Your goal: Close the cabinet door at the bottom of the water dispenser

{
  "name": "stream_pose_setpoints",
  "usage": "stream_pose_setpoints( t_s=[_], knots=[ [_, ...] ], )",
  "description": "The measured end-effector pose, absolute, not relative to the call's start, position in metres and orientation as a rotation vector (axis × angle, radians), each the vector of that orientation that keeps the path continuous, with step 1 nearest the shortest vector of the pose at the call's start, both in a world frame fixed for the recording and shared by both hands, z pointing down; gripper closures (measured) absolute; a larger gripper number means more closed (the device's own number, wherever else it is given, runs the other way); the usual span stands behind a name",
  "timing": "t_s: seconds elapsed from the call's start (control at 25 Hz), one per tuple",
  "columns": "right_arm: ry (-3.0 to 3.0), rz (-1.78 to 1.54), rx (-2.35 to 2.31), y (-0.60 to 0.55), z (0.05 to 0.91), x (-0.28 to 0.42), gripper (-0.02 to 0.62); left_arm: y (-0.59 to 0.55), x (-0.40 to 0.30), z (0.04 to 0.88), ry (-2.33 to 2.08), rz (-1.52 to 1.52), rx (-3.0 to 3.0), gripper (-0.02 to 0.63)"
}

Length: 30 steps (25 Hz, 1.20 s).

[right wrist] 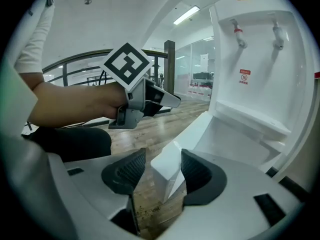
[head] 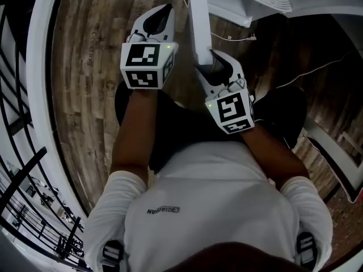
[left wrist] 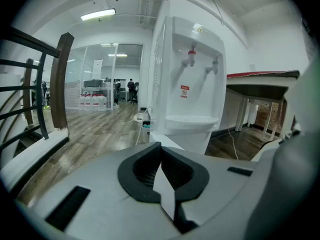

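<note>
The white water dispenser stands ahead, its two taps and drip tray facing me. Its bottom cabinet door is swung out, and in the head view it shows as a narrow white edge. My right gripper is open with the door's free edge between its jaws; the right pad touches the door and a gap shows at the left pad. My left gripper is shut and empty, held left of the door over the wooden floor.
A black railing with a white curved border runs along my left. A white cable lies on the floor beside the dispenser. A table stands to the dispenser's right. A glass-walled office lies behind.
</note>
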State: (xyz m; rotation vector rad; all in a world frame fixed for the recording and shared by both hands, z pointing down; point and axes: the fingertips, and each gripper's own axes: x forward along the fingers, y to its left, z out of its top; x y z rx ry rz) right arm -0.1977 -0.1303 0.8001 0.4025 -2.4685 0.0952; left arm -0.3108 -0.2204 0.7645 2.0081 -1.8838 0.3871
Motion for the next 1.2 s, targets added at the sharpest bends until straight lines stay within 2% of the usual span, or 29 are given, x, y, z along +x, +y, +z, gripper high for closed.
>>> stream_pose_setpoints(
  t_s=[0.44,1.2],
  knots=[
    [-2.439,0.060,0.571,-0.146,0.805,-0.180,0.399,-0.219,-0.306,0.770,-1.882,0.357,2.054,0.611],
    [-2.359,0.235,0.876,-0.212,0.812,-0.102,0.400,-0.238,-0.241,0.775,-1.708,0.406,2.252,0.611]
  ],
)
